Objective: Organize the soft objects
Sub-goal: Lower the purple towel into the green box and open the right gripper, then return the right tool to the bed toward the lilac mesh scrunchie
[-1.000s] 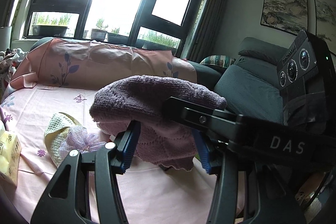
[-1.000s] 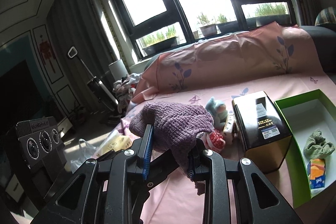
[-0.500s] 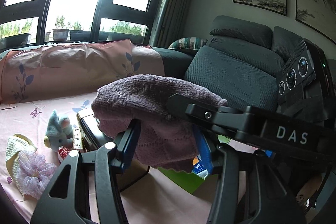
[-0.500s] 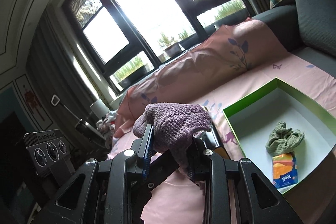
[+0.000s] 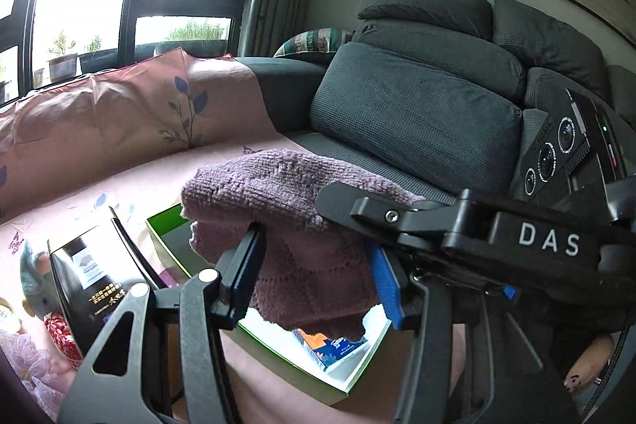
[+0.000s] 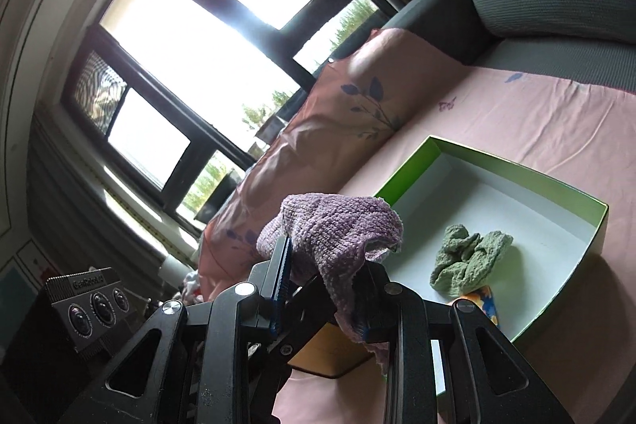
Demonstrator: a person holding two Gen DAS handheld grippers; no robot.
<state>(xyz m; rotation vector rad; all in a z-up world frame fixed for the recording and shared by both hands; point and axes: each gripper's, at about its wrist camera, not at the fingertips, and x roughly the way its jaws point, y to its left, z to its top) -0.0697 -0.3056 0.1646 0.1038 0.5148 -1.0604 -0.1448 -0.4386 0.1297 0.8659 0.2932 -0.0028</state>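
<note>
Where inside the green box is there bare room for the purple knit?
The green box has bare white floor along its far wall and far corner. The near end is crowded by a crumpled green cloth and an orange packet. The purple knit fits behind them.

Green box (image 6: 512, 161) interior mostly bare

**Pink sheet over the grey sofa seat**

A pink floral-print sheet (image 6: 516, 114) covers the grey sofa seat. At right in the right wrist view, an open green-walled, white-floored cardboard box (image 6: 497, 161) lies directly on it. In the left wrist view's lower left stands a black glossy box (image 5: 95, 265).
</note>
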